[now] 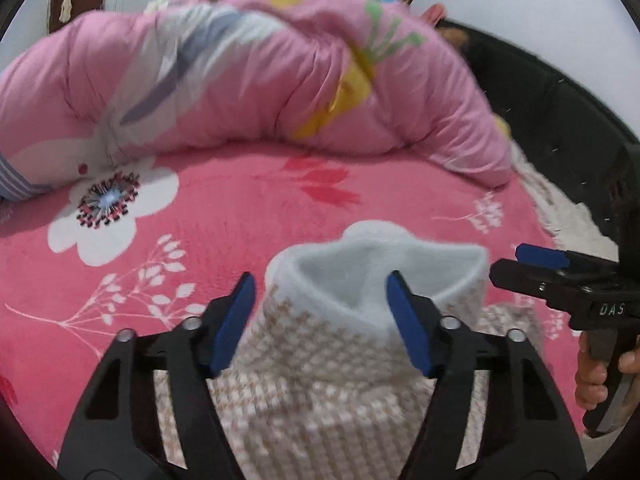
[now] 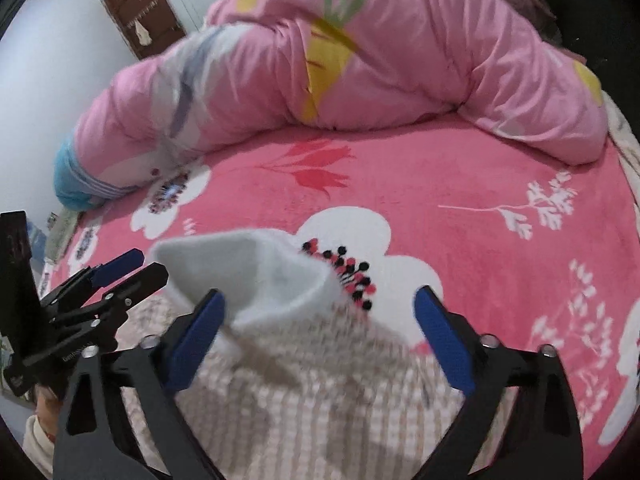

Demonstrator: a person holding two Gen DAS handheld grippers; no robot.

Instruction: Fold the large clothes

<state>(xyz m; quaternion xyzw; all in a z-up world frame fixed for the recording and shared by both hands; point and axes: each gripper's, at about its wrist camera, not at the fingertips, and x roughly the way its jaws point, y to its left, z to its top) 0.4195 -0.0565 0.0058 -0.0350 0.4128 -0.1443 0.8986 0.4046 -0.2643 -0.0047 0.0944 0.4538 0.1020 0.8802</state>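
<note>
Closest to the cameras was the garment (image 1: 320, 380), a beige-and-white checked knit thing with a fluffy white collar (image 1: 372, 268) that stood up and gaped open. It lay on the pink floral blanket (image 1: 224, 208) at the near edge of the bed, running under both tools. The left gripper (image 1: 322, 324) had its blue-padded fingers (image 1: 234, 320) spread wide on either side of the collar; whether the pads actually touched the fabric I couldn't tell, everything was a bit blurry. The right gripper (image 2: 324, 344) was spread apart too, with the checked knit filling the gap between its fingers and the collar sitting toward its left finger. In the left wrist view the right tool poked in from the right edge with a hand (image 1: 596, 376) wrapped on its handle, and in the right wrist view the left tool showed up at the left edge, so the two were just beside each other over the same piece of clothing. Past the collar the blanket had big white flowers (image 2: 360, 240) and red tulip prints (image 1: 316, 180). Further back a puffy pink duvet (image 1: 260, 80) with a carrot pattern was heaped across the bed. Behind that was a white wall and a brown door (image 2: 140, 12) off to the left.
</note>
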